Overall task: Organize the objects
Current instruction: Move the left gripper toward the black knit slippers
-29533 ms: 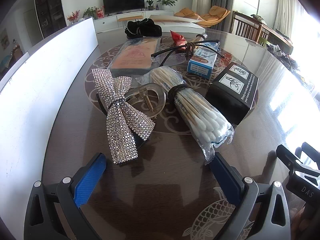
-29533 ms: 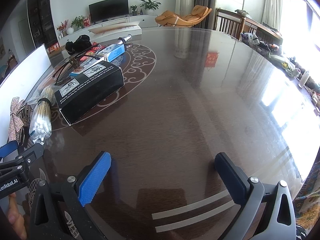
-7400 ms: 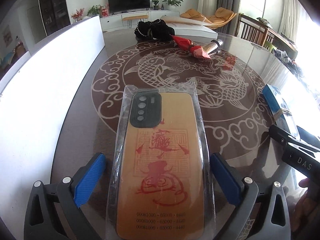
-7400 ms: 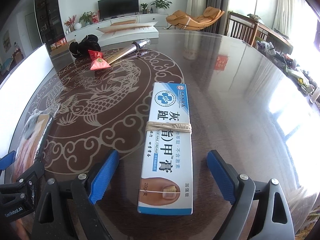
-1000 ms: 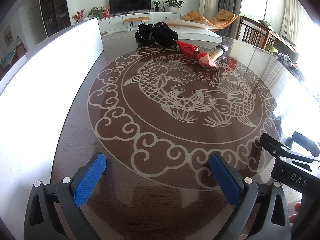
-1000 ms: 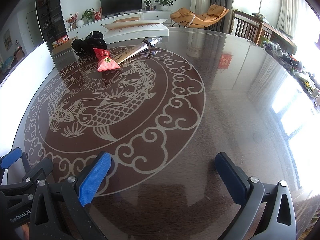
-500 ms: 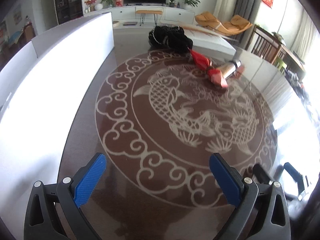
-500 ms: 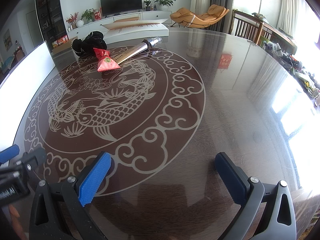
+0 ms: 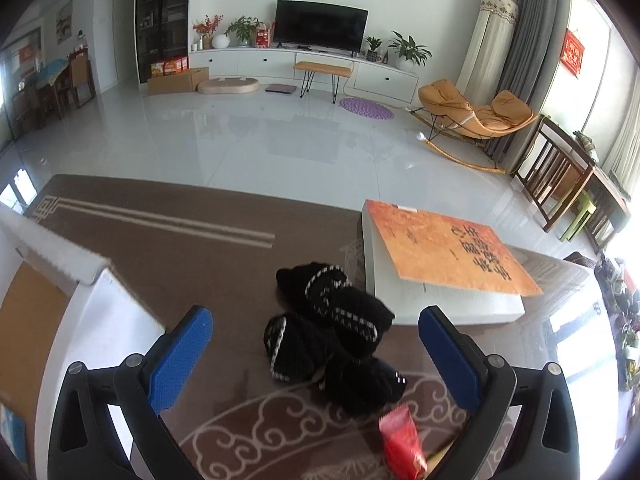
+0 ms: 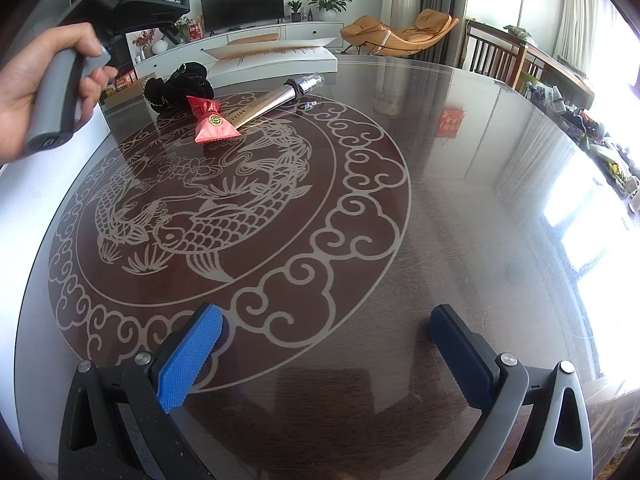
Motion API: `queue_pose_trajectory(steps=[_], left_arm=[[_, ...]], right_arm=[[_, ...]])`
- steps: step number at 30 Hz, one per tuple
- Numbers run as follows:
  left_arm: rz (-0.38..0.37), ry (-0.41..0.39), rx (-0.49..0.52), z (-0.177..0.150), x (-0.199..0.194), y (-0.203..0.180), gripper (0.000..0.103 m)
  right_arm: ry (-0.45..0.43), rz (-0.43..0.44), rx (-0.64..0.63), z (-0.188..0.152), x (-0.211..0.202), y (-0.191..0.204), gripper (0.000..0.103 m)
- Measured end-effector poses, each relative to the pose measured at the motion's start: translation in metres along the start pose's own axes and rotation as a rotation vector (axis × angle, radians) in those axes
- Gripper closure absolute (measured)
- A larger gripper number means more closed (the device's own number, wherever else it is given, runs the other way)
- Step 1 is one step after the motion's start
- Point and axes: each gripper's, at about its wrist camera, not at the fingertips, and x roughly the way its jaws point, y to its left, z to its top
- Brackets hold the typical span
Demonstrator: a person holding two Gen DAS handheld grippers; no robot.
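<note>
Left hand-held gripper (image 9: 316, 344) hangs spread apart over the black scrunchie (image 9: 332, 336); red packet (image 9: 402, 442) at five o'clock. Right hand-held gripper (image 10: 324, 344) gapes empty above the counter (image 10: 460, 220).

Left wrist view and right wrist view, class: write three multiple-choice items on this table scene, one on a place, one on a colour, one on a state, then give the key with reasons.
1. What lies between the left gripper fingers?
A. black fuzzy item
B. a phone
C. a cup

2. The candy wrapper is
A. green
B. red
C. white

3. The right gripper is
A. shut on a tube
B. open, empty
C. shut on a box

Key: A, the black bundle sits between the blue pads; B, the wrapper is plainly red; B, only bare table shows between its spread fingers.
</note>
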Motion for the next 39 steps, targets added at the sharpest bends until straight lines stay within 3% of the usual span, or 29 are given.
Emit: queue_pose_trajectory(steps=[2,4,6,8,9,11,14,19,23,27,33,39], left_arm=[[0.017,-0.012,-0.022,0.003,0.021,0.004,0.0],[0.044,0.038,-0.051,-0.004,0.047,0.011,0.0],[0.022,0.103,-0.085,-0.016,0.069,0.019,0.022],[-0.043,0.095,-0.086,-0.027,0.069,0.018,0.037],[-0.041,0.082,-0.043,-0.032,0.064,0.011,0.046],[-0.033,0.083,0.066,-0.044,0.05,-0.005,0.051],[-0.078,0.109,0.11,-0.077,0.02,-0.01,0.051],[-0.121,0.144,0.056,-0.144,-0.044,0.008,0.049],[-0.118,0.183,0.028,-0.183,-0.088,0.025,0.022],[-0.129,0.181,0.004,-0.211,-0.129,0.039,0.022],[-0.152,0.164,0.105,-0.258,-0.179,0.049,0.021],[-0.116,0.177,0.189,-0.293,-0.183,0.058,0.021]], right_arm=[[0.0,0.0,0.0,0.0,0.0,0.0,0.0],[0.0,0.0,0.0,0.0,0.0,0.0,0.0],[0.0,0.0,0.0,0.0,0.0,0.0,0.0],[0.0,0.0,0.0,0.0,0.0,0.0,0.0],[0.0,0.0,0.0,0.0,0.0,0.0,0.0],[0.0,0.0,0.0,0.0,0.0,0.0,0.0],[0.0,0.0,0.0,0.0,0.0,0.0,0.0],[0.0,0.0,0.0,0.0,0.0,0.0,0.0],[0.0,0.0,0.0,0.0,0.0,0.0,0.0],[0.0,0.0,0.0,0.0,0.0,0.0,0.0],[0.0,0.001,0.0,0.0,0.0,0.0,0.0],[0.0,0.008,-0.008,0.0,0.001,0.0,0.0]])
